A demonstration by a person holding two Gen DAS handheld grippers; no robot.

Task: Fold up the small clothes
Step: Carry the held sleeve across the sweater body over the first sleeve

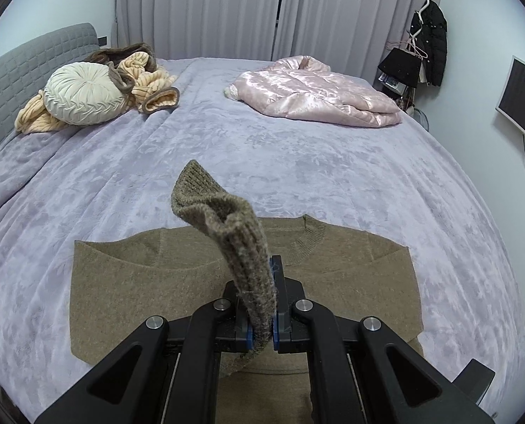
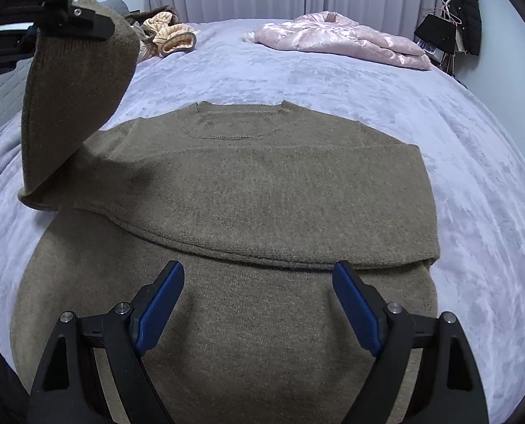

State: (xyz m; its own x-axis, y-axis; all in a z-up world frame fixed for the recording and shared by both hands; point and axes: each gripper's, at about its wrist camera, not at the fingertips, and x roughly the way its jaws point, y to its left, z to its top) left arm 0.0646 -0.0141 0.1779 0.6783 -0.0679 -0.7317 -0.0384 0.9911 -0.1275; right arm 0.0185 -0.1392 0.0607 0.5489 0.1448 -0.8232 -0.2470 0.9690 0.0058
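Bed (image 2: 333,81), lavender plush cover: the whole work surface, broad and flat. Wide bare cover is seen to the right of the garment and beyond its collar; the near edge is not seen.

Brown knit sweater (image 2: 262,183): laid flat on the near middle of the bed, collar (image 2: 239,120) toward the far side, front or back up cannot be told. The right sleeve is judged already folded across the chest, its lower edge (image 2: 262,259) running as a rolled line across the body. The right side is squared off by that fold.

Left sleeve (image 2: 75,106): lifted clear of the bed at the left, hanging in a curve from the cuff (image 1: 234,247). It is likely held high so it can be carried over the chest without dragging the layers below.

Pink quilted jacket (image 2: 340,40), far right, and a round cushion (image 1: 85,93) with striped clothes (image 1: 149,84), far left: both well apart from the sweater, no obstruction judged.

Left gripper (image 1: 262,321): jaws clamped tight on the ribbed cuff, which stands up between the blue pads.

Right gripper (image 2: 258,304): jaws spread wide, nothing between them, hovering over the lower body of the sweater.
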